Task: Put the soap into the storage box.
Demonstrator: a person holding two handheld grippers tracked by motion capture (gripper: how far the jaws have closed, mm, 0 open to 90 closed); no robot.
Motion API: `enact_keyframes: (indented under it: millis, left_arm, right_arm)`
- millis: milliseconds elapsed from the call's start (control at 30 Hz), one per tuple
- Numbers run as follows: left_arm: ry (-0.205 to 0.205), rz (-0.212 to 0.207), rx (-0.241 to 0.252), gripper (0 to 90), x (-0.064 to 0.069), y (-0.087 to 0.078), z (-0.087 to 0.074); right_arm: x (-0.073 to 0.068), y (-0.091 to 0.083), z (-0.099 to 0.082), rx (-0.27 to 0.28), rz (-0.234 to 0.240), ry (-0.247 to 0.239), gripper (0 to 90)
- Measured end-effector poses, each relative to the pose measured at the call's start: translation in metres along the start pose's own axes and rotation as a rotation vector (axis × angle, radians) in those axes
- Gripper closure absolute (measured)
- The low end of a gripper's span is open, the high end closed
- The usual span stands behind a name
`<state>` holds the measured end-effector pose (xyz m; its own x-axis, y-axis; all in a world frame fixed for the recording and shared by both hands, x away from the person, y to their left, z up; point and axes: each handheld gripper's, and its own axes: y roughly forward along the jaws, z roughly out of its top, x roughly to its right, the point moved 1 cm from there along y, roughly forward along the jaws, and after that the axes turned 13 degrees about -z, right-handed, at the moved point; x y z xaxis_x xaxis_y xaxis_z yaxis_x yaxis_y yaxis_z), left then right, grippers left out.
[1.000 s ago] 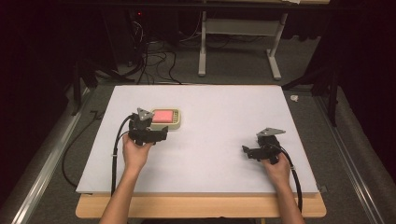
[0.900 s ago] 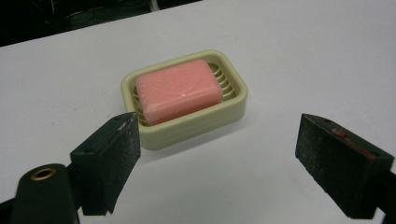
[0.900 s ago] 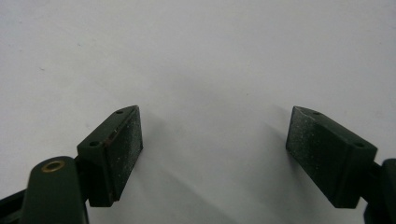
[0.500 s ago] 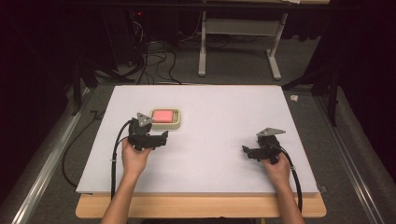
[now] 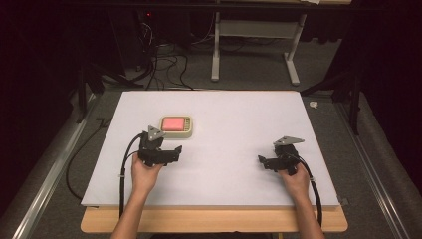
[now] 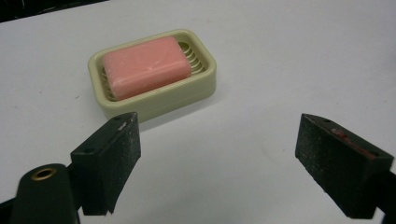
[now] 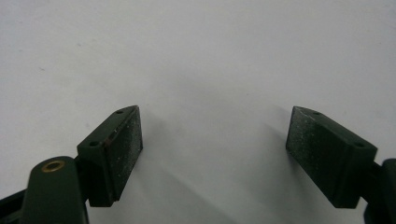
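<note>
A pink bar of soap (image 6: 145, 66) lies in a cream soap dish (image 6: 207, 74) on the white table top (image 5: 234, 124). From the high view the soap (image 5: 172, 123) and its dish (image 5: 189, 130) sit left of centre. My left gripper (image 6: 219, 135) is open with nothing between its jaws, a short way in front of the dish and apart from it. In the high view the left gripper (image 5: 171, 152) is just near-side of the dish. My right gripper (image 7: 215, 135) is open over bare table; in the high view the right gripper (image 5: 263, 160) is at the right, near the front.
The white board rests on a wooden table whose front edge (image 5: 214, 221) shows below my forearms. Behind the table, a desk frame (image 5: 216, 50) and loose cables (image 5: 164, 64) sit on the dark floor. A metal rail (image 5: 45, 184) runs along the left.
My left gripper has drawn back a little toward the person, away from the soap dish. The right gripper has stayed where it was.
</note>
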<state>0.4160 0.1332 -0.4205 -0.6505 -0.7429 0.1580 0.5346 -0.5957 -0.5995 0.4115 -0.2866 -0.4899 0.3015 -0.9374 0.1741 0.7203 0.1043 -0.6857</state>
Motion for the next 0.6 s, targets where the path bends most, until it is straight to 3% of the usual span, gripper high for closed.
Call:
enact_keyframes:
  millis: [600]
  left_arm:
    - [0.008, -0.048, -0.023, 15.2, 0.011, 0.004, -0.013]
  right_arm:
    - [0.000, 0.000, 0.000, 0.000, 0.000, 0.000, 19.3]
